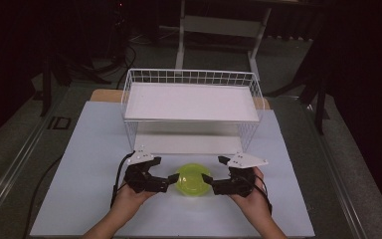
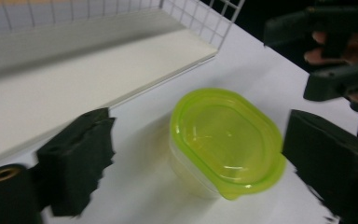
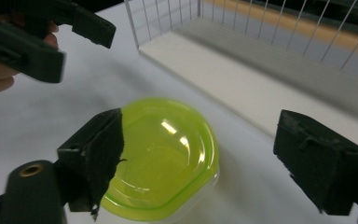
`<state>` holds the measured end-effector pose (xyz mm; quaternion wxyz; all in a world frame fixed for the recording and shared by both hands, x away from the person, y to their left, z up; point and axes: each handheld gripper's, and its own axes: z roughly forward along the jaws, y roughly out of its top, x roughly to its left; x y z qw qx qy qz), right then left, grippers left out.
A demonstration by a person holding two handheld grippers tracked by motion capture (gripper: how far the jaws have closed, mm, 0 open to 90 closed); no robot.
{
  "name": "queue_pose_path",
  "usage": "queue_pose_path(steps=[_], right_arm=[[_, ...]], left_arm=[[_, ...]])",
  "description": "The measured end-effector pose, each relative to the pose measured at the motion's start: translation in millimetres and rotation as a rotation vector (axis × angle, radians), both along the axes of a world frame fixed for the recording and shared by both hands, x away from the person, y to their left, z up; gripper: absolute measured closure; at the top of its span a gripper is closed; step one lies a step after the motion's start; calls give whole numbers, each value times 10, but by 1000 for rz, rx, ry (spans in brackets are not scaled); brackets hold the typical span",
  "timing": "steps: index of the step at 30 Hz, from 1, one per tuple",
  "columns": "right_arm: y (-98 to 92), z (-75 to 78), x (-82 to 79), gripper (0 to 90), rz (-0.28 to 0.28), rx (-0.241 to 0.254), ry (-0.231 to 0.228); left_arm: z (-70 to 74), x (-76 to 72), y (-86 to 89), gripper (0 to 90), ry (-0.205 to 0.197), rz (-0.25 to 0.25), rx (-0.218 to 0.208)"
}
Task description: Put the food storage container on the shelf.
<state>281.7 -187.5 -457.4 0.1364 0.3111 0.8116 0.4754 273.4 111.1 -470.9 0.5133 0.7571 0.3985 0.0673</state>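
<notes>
Left gripper view shows a lidded plastic container (image 2: 226, 140), likely light, rigid and slippery, best pinched at its lime-green lid (image 2: 223, 133) rim, with left gripper (image 2: 200, 163) and right gripper (image 3: 214, 158) both spread wide beside it, near the wire rack (image 1: 191, 102).

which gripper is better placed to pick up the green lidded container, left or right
Roughly even, slight edge to the right gripper: its open jaws already straddle the green-lidded container, one jaw over the lid's edge. The left gripper is also open but sits a little off its side.
</notes>
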Motion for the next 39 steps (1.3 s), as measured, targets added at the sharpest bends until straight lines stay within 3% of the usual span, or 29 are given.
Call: queue_pose_path(steps=[3, 5, 8, 11, 14, 16, 20, 22, 24, 27, 28, 31, 33, 39], right_arm=[[-2, -67, 60, 202, -13, 3, 40], [-2, -107, 103, 202, -30, 8, 84], [-17, -151, 154, 236, -44, 28, 140], [-37, -195, 189, 262, -65, 36, 185], [-60, -219, 217, 344, -73, 63, 279], [-70, -230, 225, 437, -76, 60, 300], [-79, -280, 256, 508, -93, 68, 356], [-80, -305, 268, 508, -99, 91, 390], [-72, -319, 270, 583, -102, 82, 402], [-65, -332, 270, 684, -100, 75, 434], [-56, -326, 265, 737, -92, 72, 434], [-20, -273, 241, 756, -83, 38, 419], [-4, -255, 213, 766, -86, 25, 402], [53, -182, 62, 799, -66, 11, 329]], left_arm=[[-68, 31, -60, 161, 7, -21, 29], [-110, 35, -81, 228, 13, -12, 40], [-191, 72, -103, 229, 61, -6, 53], [-281, 122, -100, 323, 139, -26, 6], [-363, 150, -118, 363, 191, -53, -19], [-385, 151, -123, 424, 205, -59, -32], [-401, 149, -129, 558, 228, -77, -52], [-407, 137, -118, 591, 237, -79, -60], [-413, 119, -110, 622, 240, -83, -62], [-420, 113, -99, 643, 260, -91, -102], [-416, 111, -105, 650, 265, -91, -98], [-395, 86, -134, 667, 264, -100, -82], [-352, 52, -151, 685, 261, -95, -48], [-267, 1, -98, 819, 245, -37, -35]])
